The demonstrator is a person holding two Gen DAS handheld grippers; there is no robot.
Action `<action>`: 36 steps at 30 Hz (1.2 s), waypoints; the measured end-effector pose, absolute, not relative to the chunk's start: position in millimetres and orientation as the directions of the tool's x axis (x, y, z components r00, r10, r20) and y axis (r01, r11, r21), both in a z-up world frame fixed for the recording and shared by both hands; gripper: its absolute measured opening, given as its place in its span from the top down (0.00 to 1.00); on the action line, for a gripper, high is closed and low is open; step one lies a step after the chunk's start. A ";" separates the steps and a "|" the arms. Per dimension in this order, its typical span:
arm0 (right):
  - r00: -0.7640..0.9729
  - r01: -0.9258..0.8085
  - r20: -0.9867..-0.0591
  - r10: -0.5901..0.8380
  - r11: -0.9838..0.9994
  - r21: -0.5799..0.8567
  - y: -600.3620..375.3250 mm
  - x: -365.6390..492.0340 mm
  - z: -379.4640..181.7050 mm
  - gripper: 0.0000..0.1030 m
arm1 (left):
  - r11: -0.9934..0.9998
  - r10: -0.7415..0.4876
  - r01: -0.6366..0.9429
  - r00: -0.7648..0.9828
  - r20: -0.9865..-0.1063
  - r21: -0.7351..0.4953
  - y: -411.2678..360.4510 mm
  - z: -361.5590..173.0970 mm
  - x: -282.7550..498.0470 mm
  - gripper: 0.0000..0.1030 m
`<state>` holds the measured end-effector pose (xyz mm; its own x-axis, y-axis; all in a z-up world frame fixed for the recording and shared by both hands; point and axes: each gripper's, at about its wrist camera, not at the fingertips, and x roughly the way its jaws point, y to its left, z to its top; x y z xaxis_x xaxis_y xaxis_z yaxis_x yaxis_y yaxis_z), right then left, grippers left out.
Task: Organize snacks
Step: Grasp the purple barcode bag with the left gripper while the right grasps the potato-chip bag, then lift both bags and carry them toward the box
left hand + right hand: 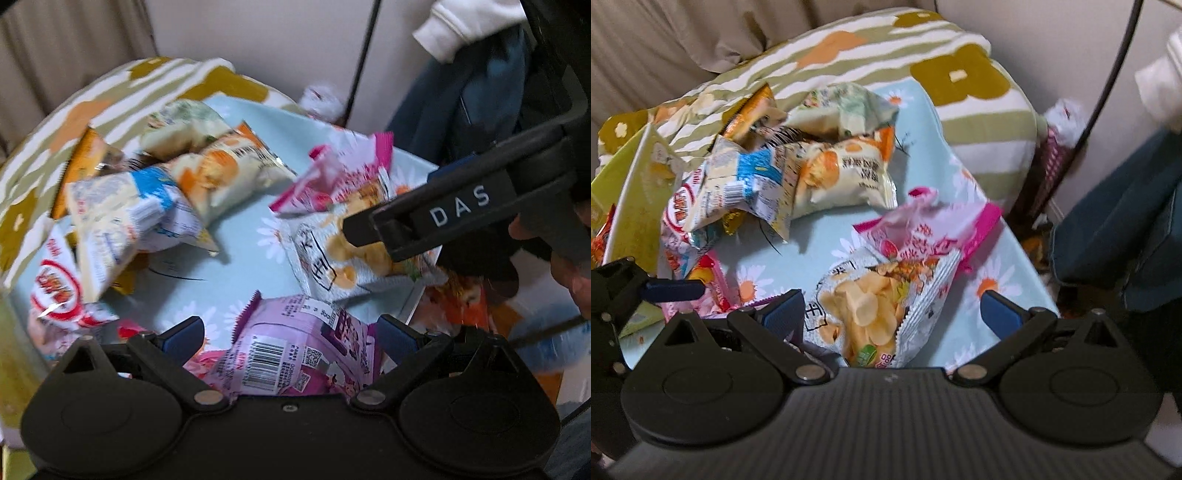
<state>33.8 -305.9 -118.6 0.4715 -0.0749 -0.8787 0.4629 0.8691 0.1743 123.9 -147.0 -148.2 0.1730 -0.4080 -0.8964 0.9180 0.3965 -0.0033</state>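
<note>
No box or bin shows that I can name; the snacks lie loose on the table (923, 122), which wears a pale blue daisy cloth. At its far left corner I see a heap: a green bag (846, 107), an orange-and-cream bag (849, 173) and a blue-and-white bag (750, 184). Near the right edge a pink bag (923, 229) lies partly under a grey chip bag (879, 306). A striped pillow (979, 74) lies behind the table. My left tool (290, 338) is spread wide over a lilac bag (295, 350). My right tool (892, 308) is released, straddling the chip bag.
</note>
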 end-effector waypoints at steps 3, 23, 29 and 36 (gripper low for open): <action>0.463 0.482 -0.884 -0.069 0.856 0.186 -305.9 35.5 -126.2 0.00 | 0.378 -0.396 0.925 0.141 -0.907 -0.021 -151.3 -159.6 127.8 0.03; 0.427 0.516 -0.904 -0.033 0.830 0.213 -302.0 58.2 -157.1 0.00 | 0.381 -0.383 0.920 0.068 -0.921 -0.090 -147.5 -181.8 140.0 0.21; 0.424 0.513 -0.906 -0.004 0.825 0.236 -301.1 62.9 -162.8 0.00 | 0.388 -0.382 0.919 0.090 -0.920 -0.071 -141.7 -178.3 136.5 0.22; 0.426 0.500 -0.903 0.051 0.819 0.282 -298.4 68.2 -168.5 0.02 | 0.419 -0.391 0.905 0.105 -0.914 -0.075 -135.4 -171.2 136.3 0.22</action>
